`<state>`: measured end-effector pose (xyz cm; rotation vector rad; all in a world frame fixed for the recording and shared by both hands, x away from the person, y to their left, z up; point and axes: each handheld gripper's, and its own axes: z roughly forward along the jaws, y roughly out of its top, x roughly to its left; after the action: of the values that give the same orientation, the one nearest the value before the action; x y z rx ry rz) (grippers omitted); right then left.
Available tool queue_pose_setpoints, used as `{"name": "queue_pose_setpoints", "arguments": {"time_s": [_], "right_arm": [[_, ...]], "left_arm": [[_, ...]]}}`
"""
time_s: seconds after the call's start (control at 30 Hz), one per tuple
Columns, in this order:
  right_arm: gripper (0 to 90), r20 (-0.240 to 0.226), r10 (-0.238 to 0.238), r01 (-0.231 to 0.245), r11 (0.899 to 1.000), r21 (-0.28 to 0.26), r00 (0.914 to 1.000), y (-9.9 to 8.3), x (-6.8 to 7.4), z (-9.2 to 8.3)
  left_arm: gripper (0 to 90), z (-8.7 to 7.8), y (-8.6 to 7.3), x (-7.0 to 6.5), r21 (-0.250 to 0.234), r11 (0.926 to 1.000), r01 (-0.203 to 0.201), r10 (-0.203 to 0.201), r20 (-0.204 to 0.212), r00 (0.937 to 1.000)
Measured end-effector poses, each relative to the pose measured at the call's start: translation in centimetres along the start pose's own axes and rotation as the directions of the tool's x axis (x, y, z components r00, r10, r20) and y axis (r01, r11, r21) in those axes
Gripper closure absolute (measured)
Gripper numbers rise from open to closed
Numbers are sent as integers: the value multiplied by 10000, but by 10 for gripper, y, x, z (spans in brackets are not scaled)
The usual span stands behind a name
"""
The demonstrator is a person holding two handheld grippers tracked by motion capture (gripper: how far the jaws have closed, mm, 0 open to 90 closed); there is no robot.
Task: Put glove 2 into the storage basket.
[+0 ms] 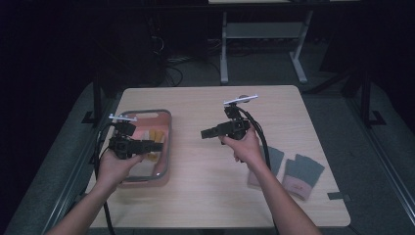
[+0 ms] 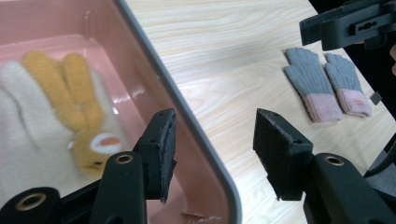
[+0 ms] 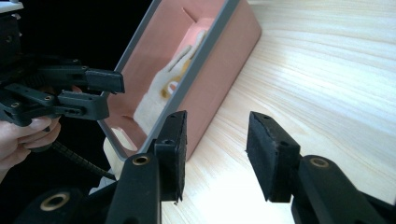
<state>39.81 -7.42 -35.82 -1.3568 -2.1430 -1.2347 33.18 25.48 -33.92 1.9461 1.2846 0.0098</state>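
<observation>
Gloves half sorted, I judge: cream-and-yellow glove (image 2: 42, 116) lies in the pink bin (image 1: 165, 147) at left; grey pair (image 1: 293, 171) waits on the worktop (image 1: 210, 196) near right; left gripper (image 2: 212, 154) and right gripper (image 3: 215, 154) both spread, empty

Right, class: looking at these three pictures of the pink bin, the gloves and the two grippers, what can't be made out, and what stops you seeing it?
- Cream and yellow glove: left gripper view, its cuff end is cut off by the left edge and the jaw.
- Same glove, high view: hidden by the left gripper.
- Grey gloves: high view, the right forearm covers part of one; the label on a pink cuff is too small to read.
- Pink bin: right gripper view, its near end is hidden behind the jaw.
</observation>
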Motion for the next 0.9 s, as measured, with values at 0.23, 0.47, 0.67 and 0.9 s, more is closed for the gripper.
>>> {"name": "queue_pose_setpoints", "arguments": {"time_s": [0.23, 0.47, 0.67, 0.9], "right_arm": [[564, 124, 175, -173, 9998, -99, 9998, -9, -8, -12], [547, 157, 354, -350, 9990, -264, 9992, -20, -17, -25], [531, 137, 442, -435, 9980, -450, 9989, -28, -22, -34], [519, 268, 542, -524, 9964, -666, 9982, -37, -29, -45]], "left_arm": [[466, 9, 4, -14, -13, 9996, -280, 280, 251, 9993], [435, 20, 6, -24, 10, 9990, -450, 448, 549, 9975], [421, 26, 6, -34, 52, 9985, -545, 540, 703, 9961], [406, 33, 7, -44, 52, 9976, -686, 680, 798, 9945]]}}
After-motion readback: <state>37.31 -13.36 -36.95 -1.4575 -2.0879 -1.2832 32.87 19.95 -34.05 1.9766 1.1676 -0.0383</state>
